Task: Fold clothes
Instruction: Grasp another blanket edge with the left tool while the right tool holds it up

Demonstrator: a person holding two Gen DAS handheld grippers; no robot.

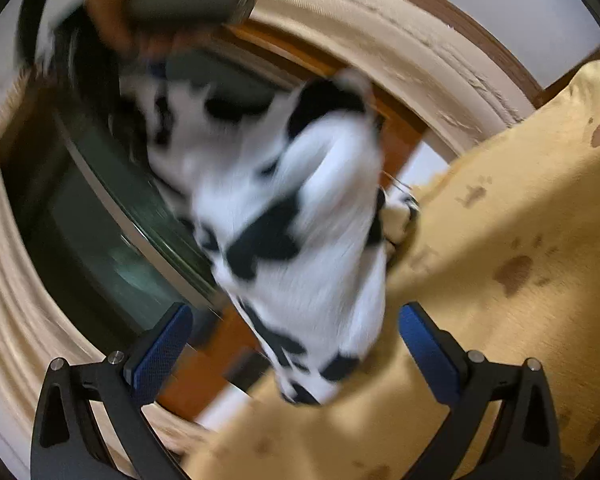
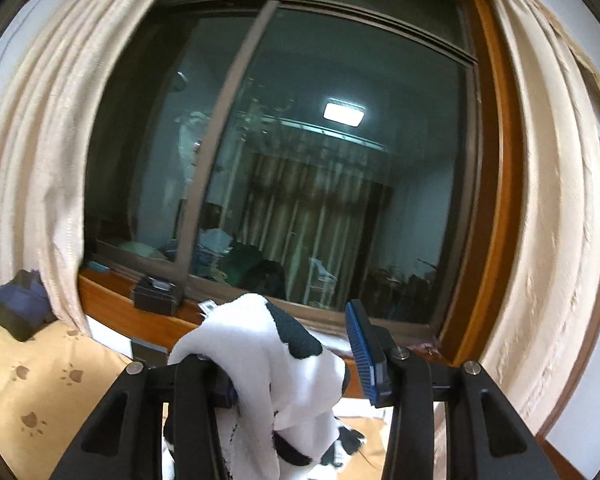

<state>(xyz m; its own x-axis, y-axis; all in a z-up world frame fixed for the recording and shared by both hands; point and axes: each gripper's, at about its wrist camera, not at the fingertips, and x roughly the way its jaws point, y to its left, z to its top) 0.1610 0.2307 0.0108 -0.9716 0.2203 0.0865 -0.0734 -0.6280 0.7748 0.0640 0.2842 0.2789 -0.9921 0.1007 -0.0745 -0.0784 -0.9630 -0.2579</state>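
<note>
A white garment with black patches (image 1: 300,216) hangs down over the yellow paw-print bed sheet (image 1: 500,280) in the left wrist view, blurred by motion. My left gripper (image 1: 296,356) is open, its blue pads on either side of the garment's lower end without touching it. At the top of that view the other gripper (image 1: 192,0) shows above the garment's upper end. In the right wrist view the same garment (image 2: 284,376) is draped over the left finger of my right gripper (image 2: 296,360). The jaws stand apart, the right blue pad (image 2: 360,348) bare.
A dark window (image 2: 300,160) with a wooden frame and sill (image 2: 112,304) faces me, cream curtains (image 2: 40,140) on both sides. A small black box (image 2: 156,294) sits on the sill. A dark blue folded item (image 2: 16,304) lies on the bed at left.
</note>
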